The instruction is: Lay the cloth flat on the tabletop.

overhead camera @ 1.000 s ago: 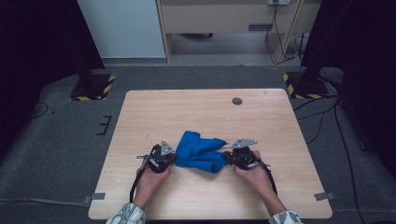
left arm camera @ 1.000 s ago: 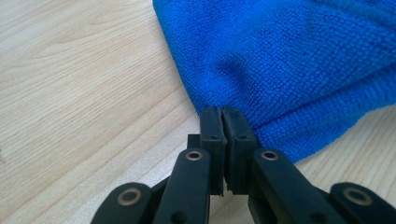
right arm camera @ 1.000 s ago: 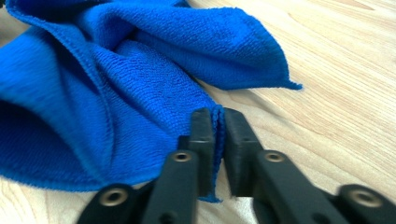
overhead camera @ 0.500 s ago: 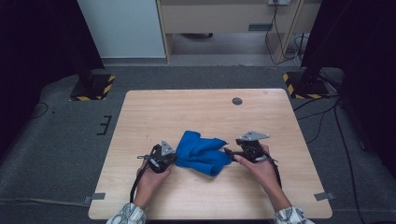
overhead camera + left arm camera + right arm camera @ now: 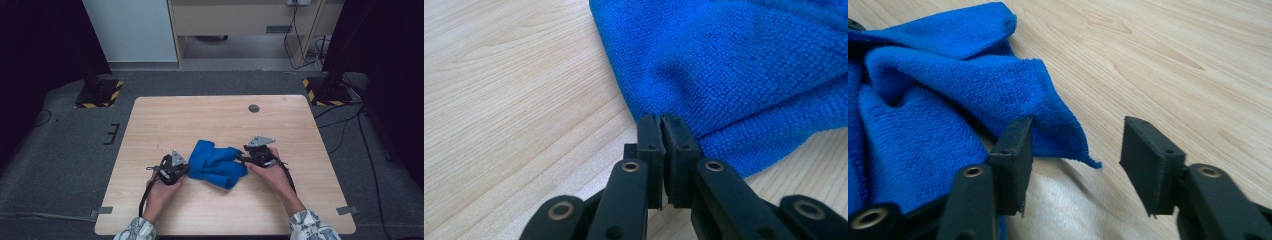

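Note:
A crumpled blue cloth (image 5: 216, 162) lies on the wooden table (image 5: 200, 115), near the front middle. My left gripper (image 5: 184, 170) sits at its left edge, jaws shut, pinching the cloth's (image 5: 734, 65) hem at the tips (image 5: 661, 120). My right gripper (image 5: 241, 159) is at the cloth's right side and stands open. A loose corner of the cloth (image 5: 948, 100) lies between its jaws (image 5: 1075, 131) with neither pad pressing on it. Those jaws have just been closing a little after opening wide.
A small round dark grommet (image 5: 254, 108) is set in the table near its far edge. Cables trail from both grippers toward the front edge. Black stands with striped bases (image 5: 97, 95) sit on the floor beyond the far corners.
The right gripper let go of the cloth's right side, opened, and shifted slightly away from the person. The left gripper has not moved.

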### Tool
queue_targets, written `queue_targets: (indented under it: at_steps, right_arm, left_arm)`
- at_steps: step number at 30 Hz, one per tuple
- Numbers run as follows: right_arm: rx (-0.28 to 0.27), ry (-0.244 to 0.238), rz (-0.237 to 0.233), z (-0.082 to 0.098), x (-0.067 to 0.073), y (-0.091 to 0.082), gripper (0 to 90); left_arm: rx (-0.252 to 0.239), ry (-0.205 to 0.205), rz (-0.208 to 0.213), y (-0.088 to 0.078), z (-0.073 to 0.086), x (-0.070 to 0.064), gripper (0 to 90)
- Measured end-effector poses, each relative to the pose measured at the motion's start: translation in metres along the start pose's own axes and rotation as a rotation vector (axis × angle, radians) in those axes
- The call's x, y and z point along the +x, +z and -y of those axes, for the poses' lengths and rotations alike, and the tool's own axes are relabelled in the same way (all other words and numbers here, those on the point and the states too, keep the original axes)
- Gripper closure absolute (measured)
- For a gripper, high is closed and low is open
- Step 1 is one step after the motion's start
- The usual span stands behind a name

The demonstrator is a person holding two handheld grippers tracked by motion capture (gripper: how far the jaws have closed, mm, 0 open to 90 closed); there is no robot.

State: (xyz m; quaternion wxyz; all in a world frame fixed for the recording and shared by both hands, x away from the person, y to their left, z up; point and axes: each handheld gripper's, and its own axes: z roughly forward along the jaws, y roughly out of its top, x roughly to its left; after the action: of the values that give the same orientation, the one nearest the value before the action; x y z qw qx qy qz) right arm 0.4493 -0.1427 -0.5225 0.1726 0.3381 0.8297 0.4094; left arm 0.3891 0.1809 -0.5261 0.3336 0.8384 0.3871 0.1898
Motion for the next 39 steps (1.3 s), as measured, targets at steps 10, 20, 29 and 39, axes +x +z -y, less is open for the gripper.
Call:
queue_targets:
  at_steps: [10,20,29,39]
  right_arm:
    - [0.042,-0.013,-0.043,0.002,0.000,0.012,66.9]
    - [0.048,0.013,-0.073,0.003,-0.001,-0.004,89.7]
    - [0.034,0.039,-0.044,0.019,-0.013,-0.057,90.0]
    - [0.033,0.044,-0.053,0.022,-0.007,-0.060,89.9]
  left_arm:
    - [-0.017,-0.020,0.009,0.000,0.003,0.002,86.2]
    - [-0.013,-0.009,0.032,0.000,0.001,-0.003,86.5]
    - [-0.016,0.033,0.072,0.006,-0.007,-0.023,85.4]
    - [-0.063,0.002,0.056,0.000,-0.008,-0.018,72.9]
